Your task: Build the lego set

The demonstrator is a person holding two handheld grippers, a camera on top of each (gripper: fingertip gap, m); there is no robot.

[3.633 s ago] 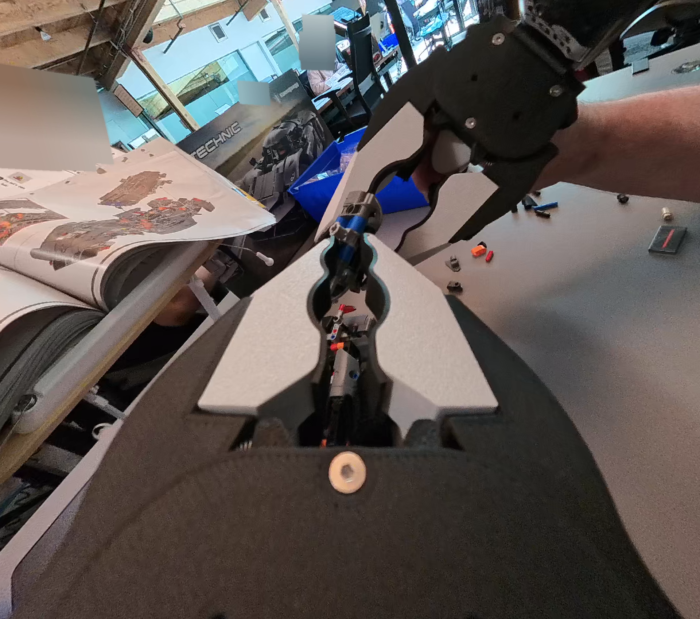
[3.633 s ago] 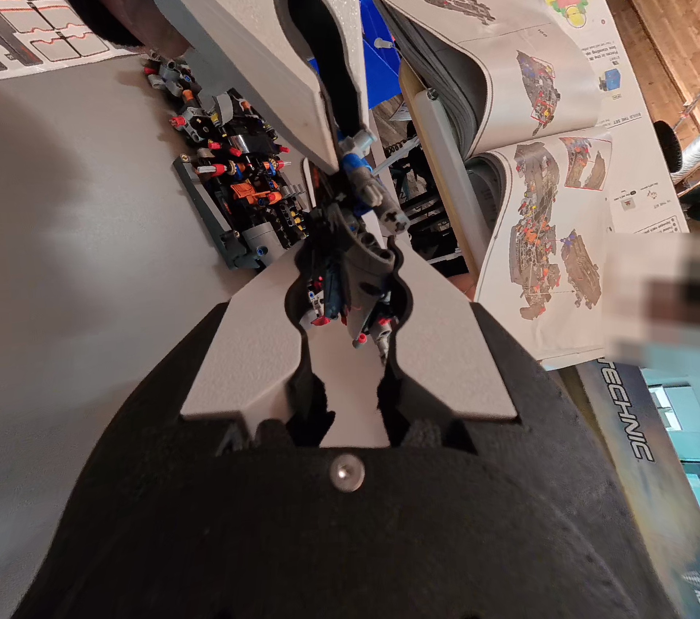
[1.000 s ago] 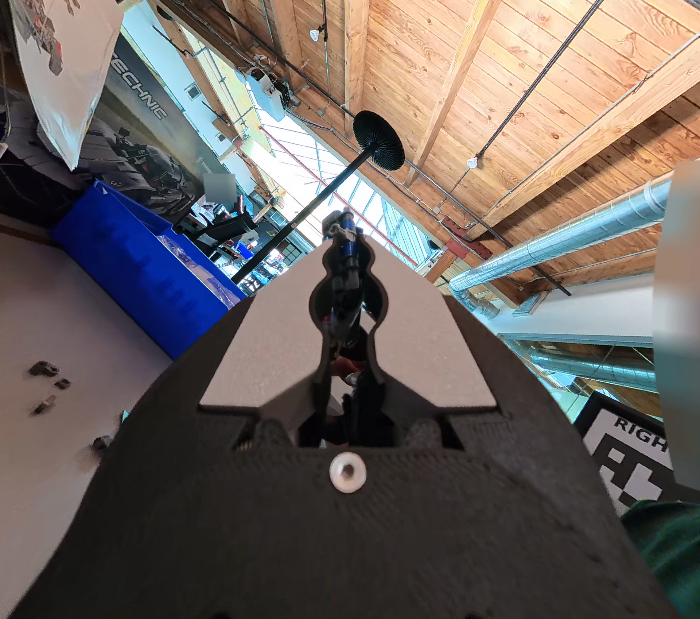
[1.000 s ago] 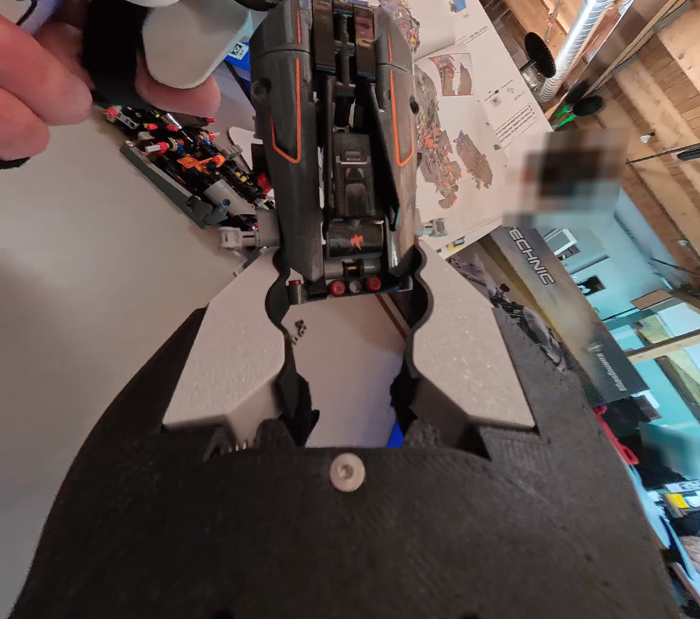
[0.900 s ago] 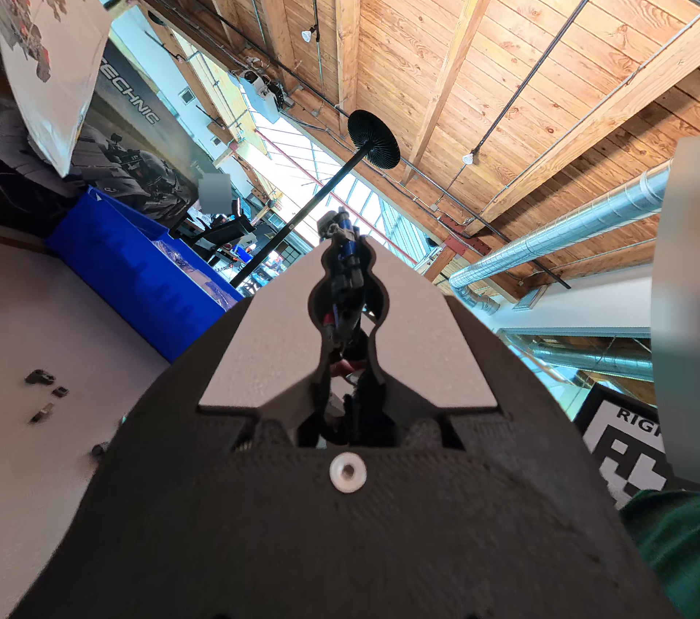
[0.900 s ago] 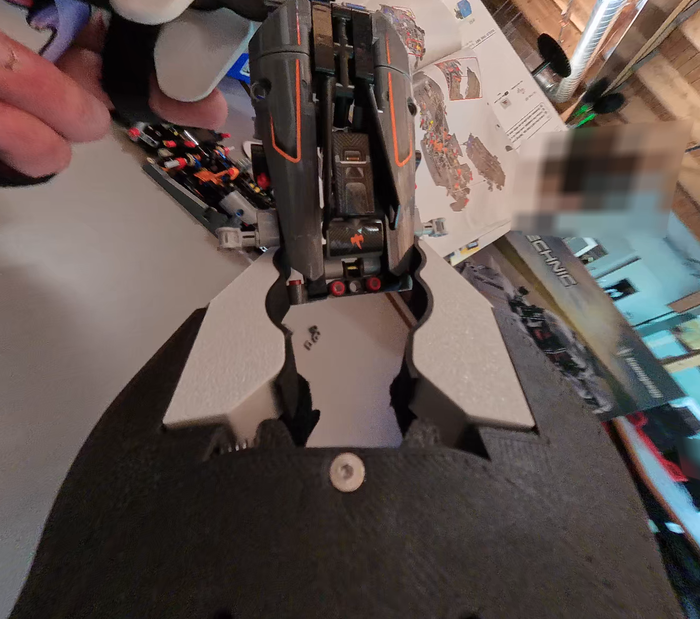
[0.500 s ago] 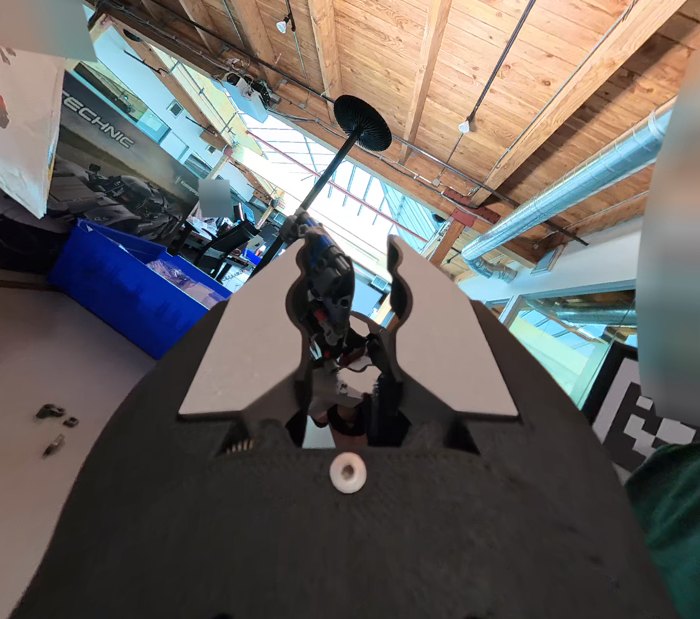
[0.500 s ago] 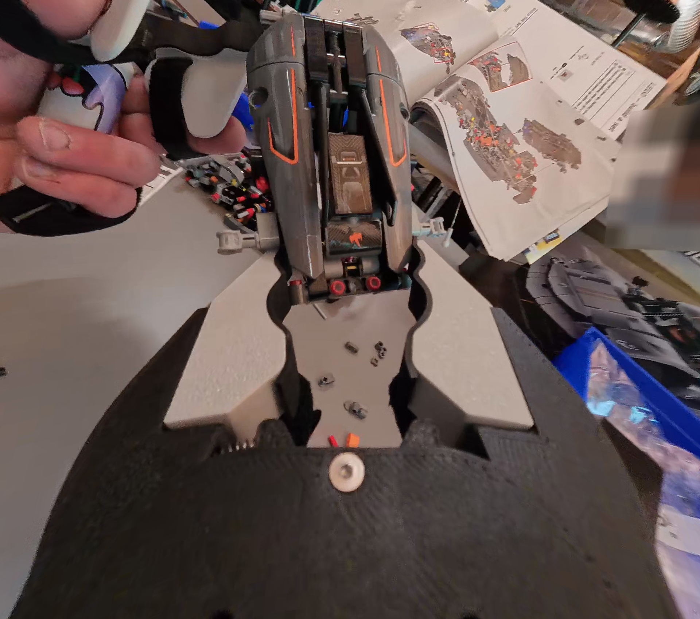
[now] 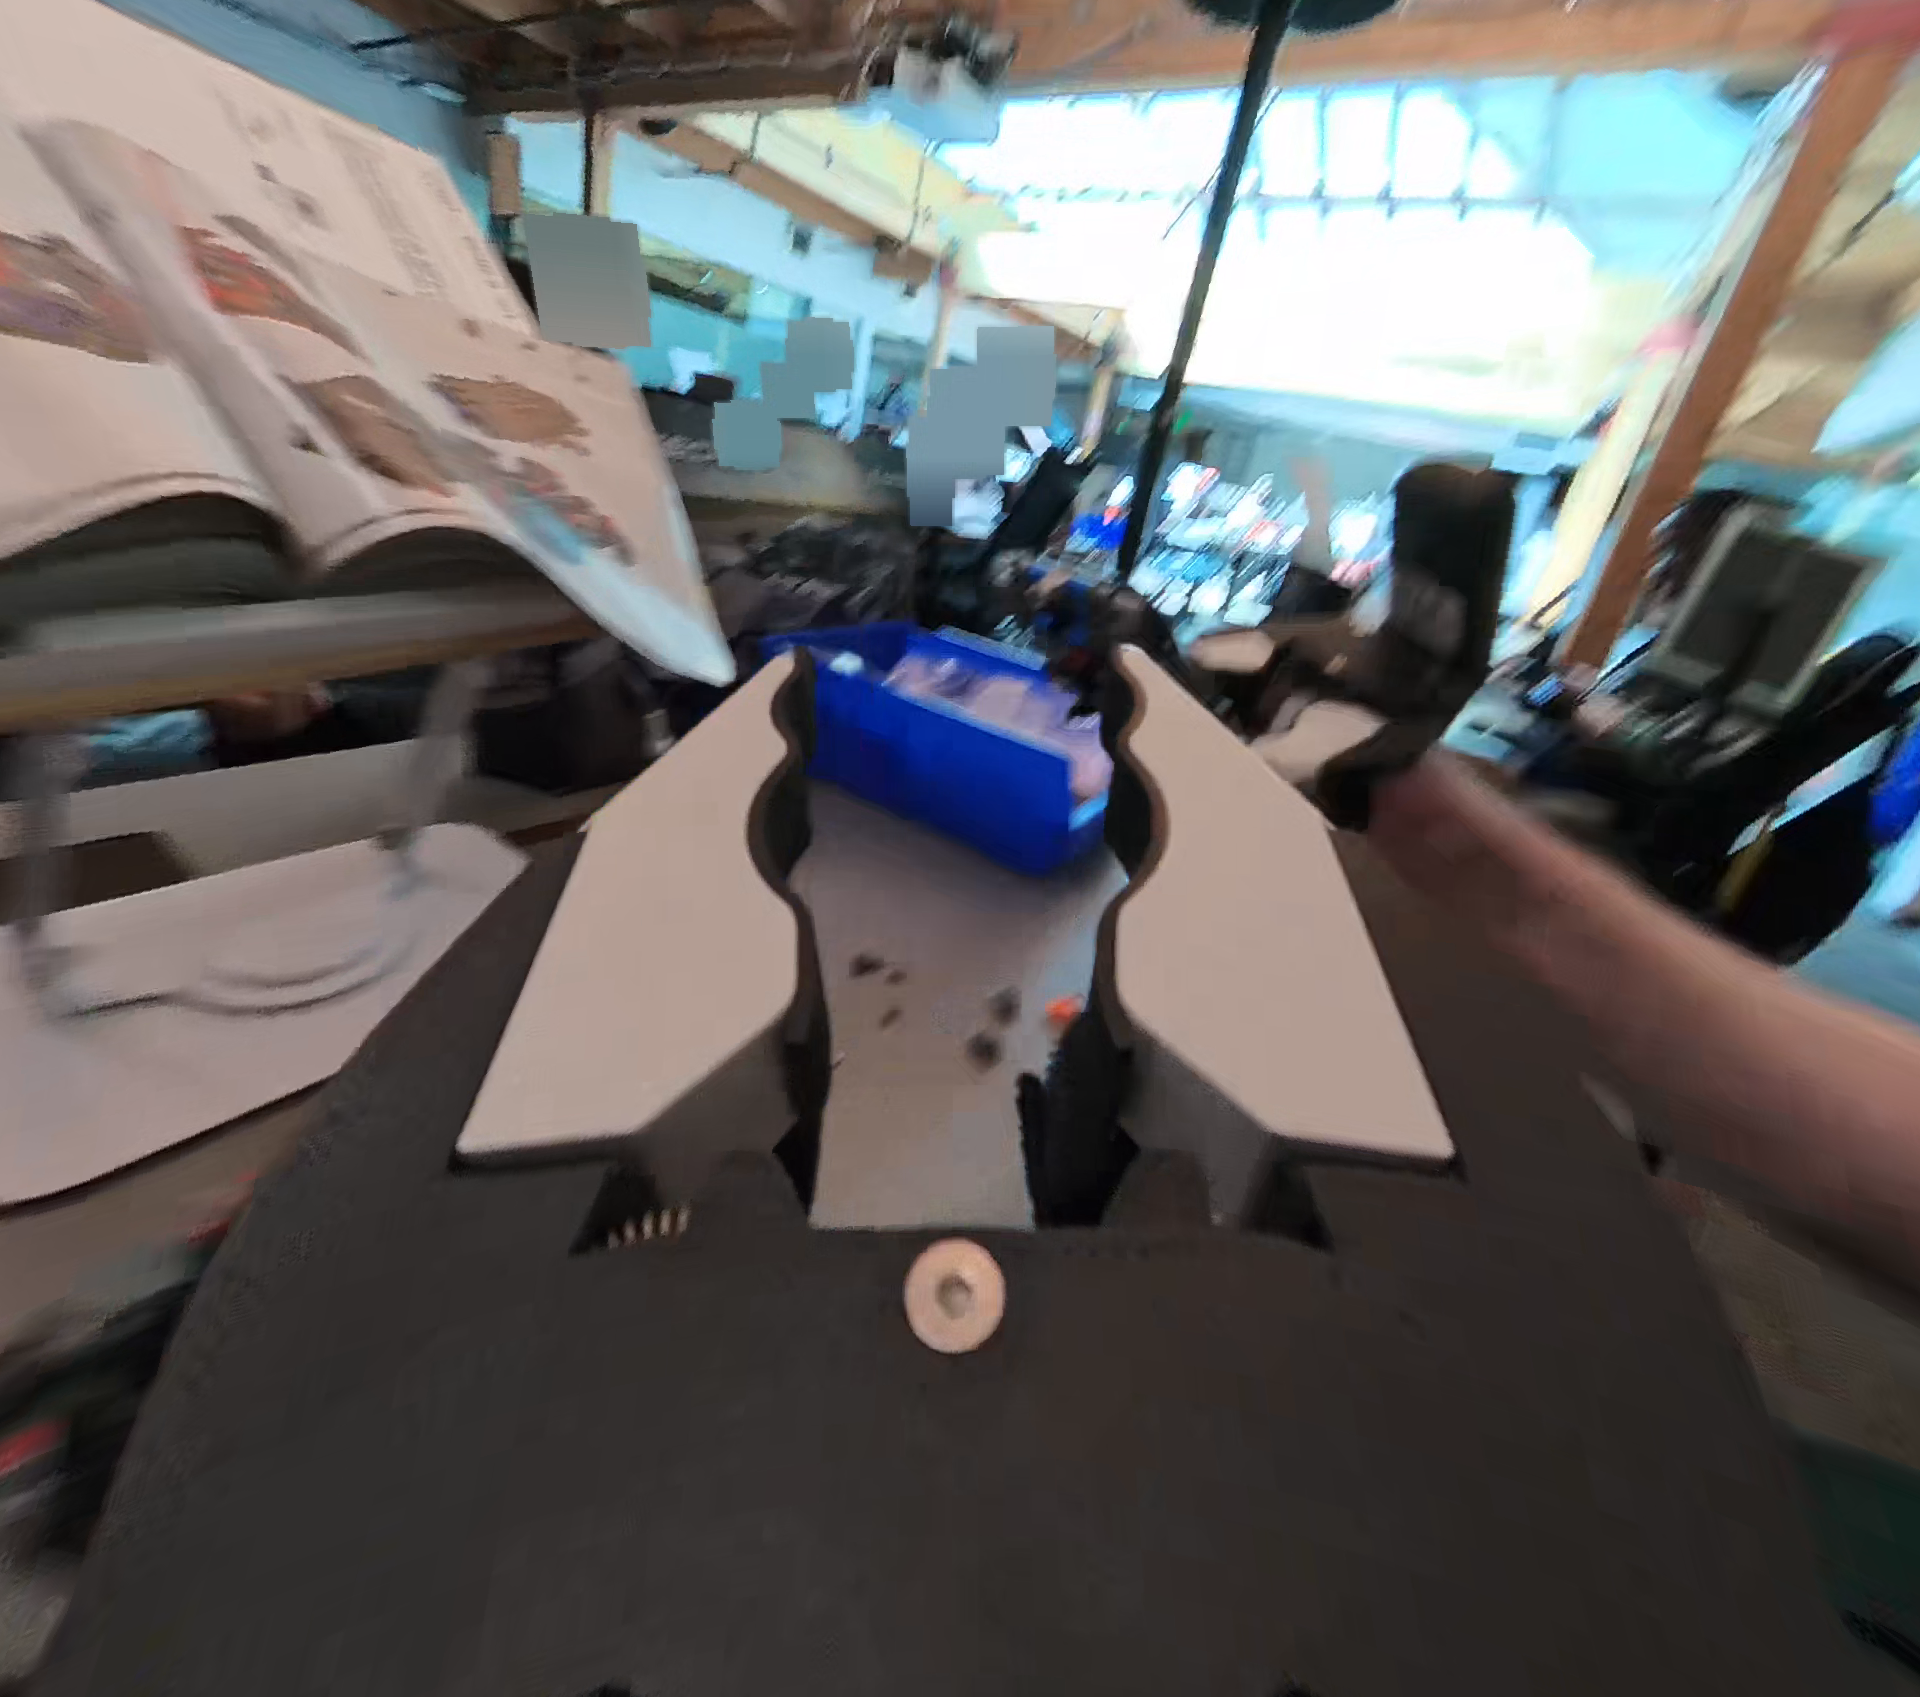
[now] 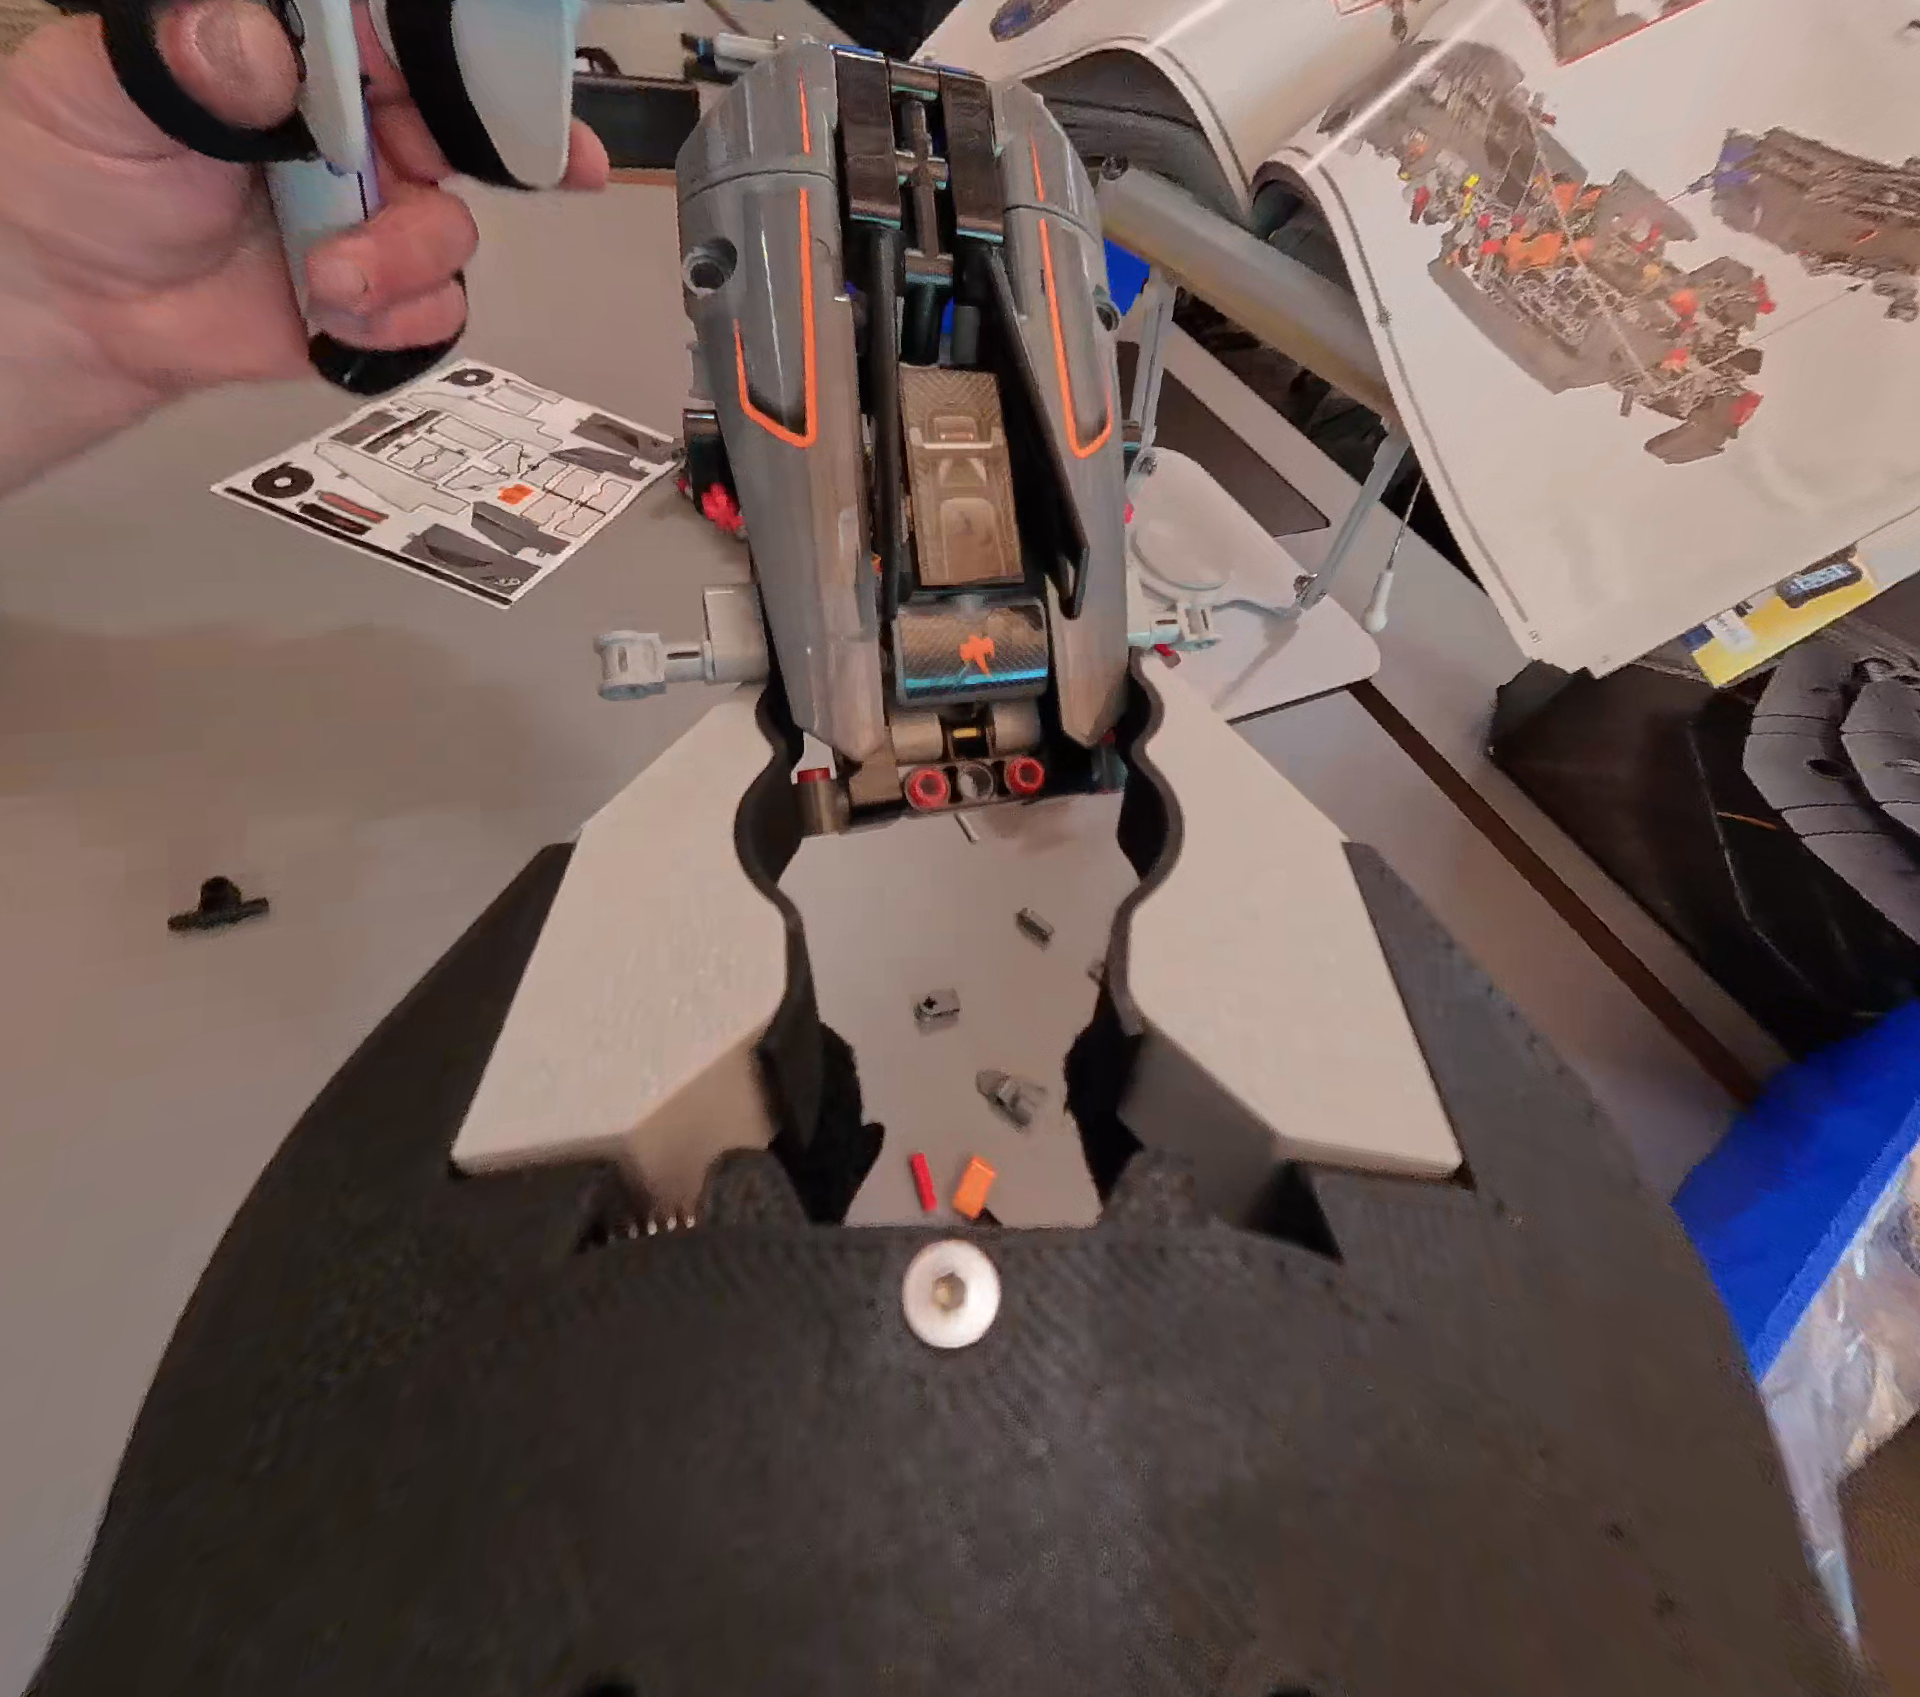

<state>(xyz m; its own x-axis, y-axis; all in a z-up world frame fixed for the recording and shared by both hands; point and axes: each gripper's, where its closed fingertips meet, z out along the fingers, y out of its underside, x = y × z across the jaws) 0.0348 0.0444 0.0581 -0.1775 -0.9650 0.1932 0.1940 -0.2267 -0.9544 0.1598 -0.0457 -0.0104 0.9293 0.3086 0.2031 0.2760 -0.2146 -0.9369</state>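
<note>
Grey table (image 10: 260, 712) holds loose pieces; your right gripper (image 10: 951, 748) clamps the half-built car body (image 10: 904, 400), your left gripper (image 9: 956, 712) gapes, seemingly empty; much remains.

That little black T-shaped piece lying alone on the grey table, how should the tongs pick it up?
Best guess: pinch the small black T-shaped plastic piece across its long flat bar, coming straight down from above. It lies flat with its short stub up, and bare grey table surrounds it. The open left tongs are free.
</note>
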